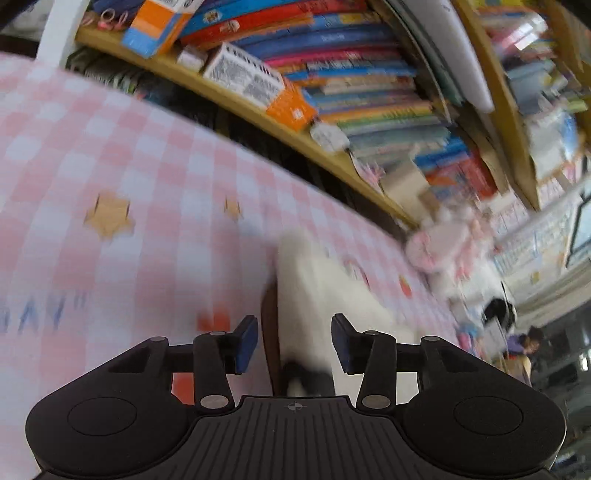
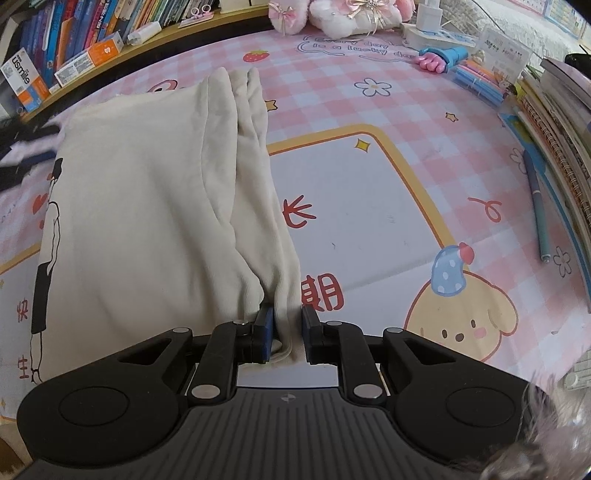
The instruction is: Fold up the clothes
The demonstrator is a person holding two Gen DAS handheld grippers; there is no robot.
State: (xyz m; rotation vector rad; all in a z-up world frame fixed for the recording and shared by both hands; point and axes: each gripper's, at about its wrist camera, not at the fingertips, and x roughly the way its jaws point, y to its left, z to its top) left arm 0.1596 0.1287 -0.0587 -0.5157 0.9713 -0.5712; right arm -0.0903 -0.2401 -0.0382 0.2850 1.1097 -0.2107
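Shirt (image 2: 147,206), cream, lies part-folded on the left half of the tabletop (image 2: 369,206), over the pink checked mat, a line-drawn figure printed along its left edge. Its right side bunches into long ridges that run from the far end down to the near edge. Right tool (image 2: 287,332) sits at that near edge with its blue pads pinching the bunched hem between them, jaws narrow, cloth filling the gap. Left tool (image 1: 294,341), in its own blurred view, hangs over the mat with jaws spread and nothing pressed between the pads; the white shirt (image 1: 325,288) lies just beyond the gap. Books (image 1: 354,74) pack the shelf along the far left. At the far edge a pink plush (image 2: 332,14) rests, and to the right notebooks (image 2: 554,122) are stacked, a pen (image 2: 537,206) lying beside them.
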